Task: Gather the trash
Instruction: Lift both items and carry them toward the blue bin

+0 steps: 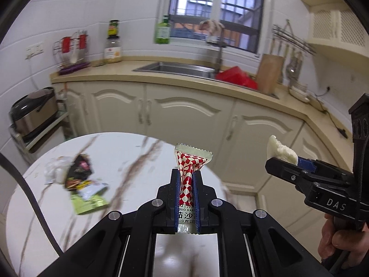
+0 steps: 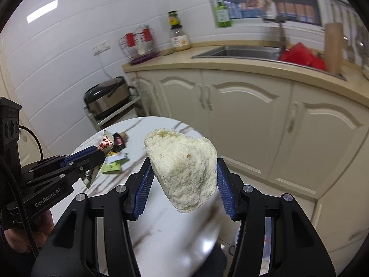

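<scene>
Trash was already in both grippers, held above the round white marble-patterned worktop (image 1: 120,152). The left gripper (image 1: 186,180) had its jaws clamped together on a red-and-white checked foil sachet (image 1: 190,166), pinched across its flat middle with the crimped top edge standing free above the pads. The right gripper (image 2: 183,175) had its jaws partly apart and pressed on either side of a pale, crumbly chunk of bread-like food (image 2: 182,170). The sachet looked light, thin and slick, so a firm flat pinch across the body seemed the safest hold; a grip at the crimped edge would probably let it swing or slip. The chunk appeared soft and friable, likely to shed crumbs or break if squeezed harder, and best taken across its broadest part, as it was. Left on the worktop, well apart from both grippers, lay a heap of crumpled wrappers (image 1: 78,180): a dark one, a green packet and something white, all probably light and limp. No bin could be made out in either view.
</scene>
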A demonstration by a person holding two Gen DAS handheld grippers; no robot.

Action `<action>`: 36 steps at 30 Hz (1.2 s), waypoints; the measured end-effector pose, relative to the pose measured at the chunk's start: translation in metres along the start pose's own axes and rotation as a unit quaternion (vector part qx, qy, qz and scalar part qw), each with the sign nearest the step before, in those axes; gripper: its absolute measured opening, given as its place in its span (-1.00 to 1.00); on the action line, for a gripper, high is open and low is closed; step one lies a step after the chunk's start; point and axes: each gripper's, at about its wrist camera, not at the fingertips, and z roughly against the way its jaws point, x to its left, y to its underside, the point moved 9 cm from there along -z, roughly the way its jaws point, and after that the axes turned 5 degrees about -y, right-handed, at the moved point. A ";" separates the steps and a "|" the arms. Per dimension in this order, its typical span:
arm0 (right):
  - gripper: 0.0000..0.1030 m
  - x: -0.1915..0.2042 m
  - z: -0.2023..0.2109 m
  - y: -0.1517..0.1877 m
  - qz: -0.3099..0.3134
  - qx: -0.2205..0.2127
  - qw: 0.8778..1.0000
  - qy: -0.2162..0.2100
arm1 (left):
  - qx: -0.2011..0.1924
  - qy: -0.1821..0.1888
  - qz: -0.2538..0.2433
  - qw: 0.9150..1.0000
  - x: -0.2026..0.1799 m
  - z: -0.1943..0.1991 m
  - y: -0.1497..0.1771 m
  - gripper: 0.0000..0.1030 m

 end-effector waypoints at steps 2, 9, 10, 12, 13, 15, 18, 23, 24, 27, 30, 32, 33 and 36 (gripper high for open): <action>-0.03 -0.026 0.013 0.005 -0.018 -0.005 1.000 0.013 | 0.006 0.012 -0.010 1.000 -0.019 -0.008 -0.005 -0.87; -0.03 -0.120 0.042 0.024 -0.083 -0.012 0.995 0.060 | 0.036 0.058 -0.047 0.997 -0.089 -0.050 -0.012 -0.87; -0.03 -0.132 0.045 0.027 -0.091 -0.012 0.994 0.065 | 0.043 0.063 -0.049 0.996 -0.094 -0.064 -0.017 -0.87; -0.03 -0.159 0.046 0.037 -0.110 -0.008 0.991 0.077 | 0.064 0.077 -0.055 0.993 -0.113 -0.084 -0.012 -0.87; -0.02 -0.172 0.044 0.042 -0.119 -0.003 0.990 0.081 | 0.072 0.080 -0.056 0.993 -0.118 -0.094 -0.014 -0.87; -0.02 -0.195 0.040 0.055 -0.139 0.006 0.986 0.087 | 0.097 0.090 -0.063 0.989 -0.135 -0.117 -0.006 -0.86; -0.02 -0.226 0.028 0.079 -0.166 0.027 0.982 0.092 | 0.132 0.096 -0.072 0.984 -0.152 -0.158 -0.004 -0.86; -0.02 -0.268 0.000 0.122 -0.211 0.066 0.971 0.094 | 0.186 0.100 -0.083 0.974 -0.179 -0.216 0.005 -0.86; -0.02 -0.276 -0.007 0.131 -0.221 0.075 0.968 0.094 | 0.195 0.100 -0.085 0.972 -0.184 -0.227 0.007 -0.85; -0.02 -0.290 -0.023 0.150 -0.238 0.093 0.962 0.092 | 0.219 0.101 -0.091 0.966 -0.195 -0.253 0.013 -0.82; -0.01 -0.302 -0.038 0.164 -0.251 0.110 0.957 0.091 | 0.245 0.093 -0.091 0.961 -0.204 -0.282 0.019 -0.75; -0.01 -0.308 -0.043 0.171 -0.258 0.117 0.955 0.090 | 0.258 0.088 -0.090 0.958 -0.207 -0.297 0.024 -0.74; 0.00 -0.311 -0.046 0.174 -0.263 0.119 0.953 0.090 | 0.263 0.086 -0.092 0.957 -0.209 -0.305 0.026 -0.74; 0.04 -0.317 -0.053 0.182 -0.272 0.127 0.950 0.090 | 0.276 0.078 -0.087 0.954 -0.213 -0.325 0.030 -0.42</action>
